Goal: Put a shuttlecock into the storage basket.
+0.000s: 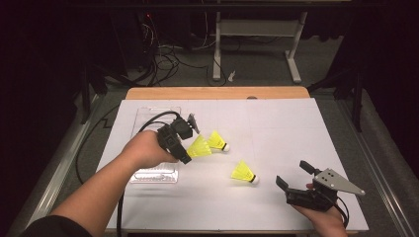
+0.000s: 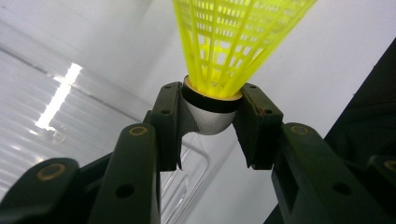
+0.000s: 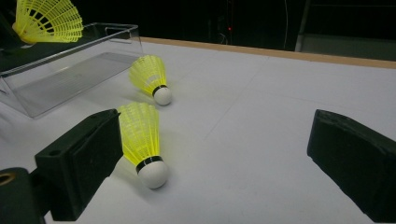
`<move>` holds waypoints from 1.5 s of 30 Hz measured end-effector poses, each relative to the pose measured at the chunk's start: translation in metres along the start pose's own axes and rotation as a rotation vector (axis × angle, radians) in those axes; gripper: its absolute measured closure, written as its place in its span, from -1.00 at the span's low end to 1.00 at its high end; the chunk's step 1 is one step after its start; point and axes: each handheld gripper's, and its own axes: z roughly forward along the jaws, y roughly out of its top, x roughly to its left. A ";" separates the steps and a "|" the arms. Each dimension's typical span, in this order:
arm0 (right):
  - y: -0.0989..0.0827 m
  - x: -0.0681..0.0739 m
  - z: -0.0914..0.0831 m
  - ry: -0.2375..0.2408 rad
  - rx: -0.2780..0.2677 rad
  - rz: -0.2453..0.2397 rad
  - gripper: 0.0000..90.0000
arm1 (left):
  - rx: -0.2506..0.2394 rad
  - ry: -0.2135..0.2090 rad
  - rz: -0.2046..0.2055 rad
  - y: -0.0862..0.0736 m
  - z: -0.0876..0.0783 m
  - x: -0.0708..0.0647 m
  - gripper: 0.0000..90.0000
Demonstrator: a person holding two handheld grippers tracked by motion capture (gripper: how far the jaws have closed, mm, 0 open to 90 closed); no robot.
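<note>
Three yellow plastic shuttlecocks with white corks. My left gripper is shut on the cork of one shuttlecock, held above the table beside the clear tray. In the left gripper view the cork is clamped between both jaws, with the skirt pointing away. A second shuttlecock lies just right of the held one. The third lies on its side mid-table. My right gripper is open to the right of it and holds nothing. The right gripper view has this shuttlecock next to the left jaw.
The clear plastic tray lies on the white table sheet at the left. A black cable loops from the left gripper over the tray. A wooden table edge runs along the back. Beyond it are a desk frame and floor cables.
</note>
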 end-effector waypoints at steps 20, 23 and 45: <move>0.000 0.000 0.001 0.003 0.006 -0.002 -0.91 | -0.010 0.036 -0.082 -0.028 -0.026 0.033 0.42; -0.001 0.000 0.001 0.005 0.007 -0.002 -0.91 | -0.011 0.041 -0.100 -0.031 -0.027 0.036 0.42; -0.001 0.000 0.001 0.003 0.009 -0.001 -0.91 | -0.010 0.094 -0.183 -0.061 -0.039 0.059 0.42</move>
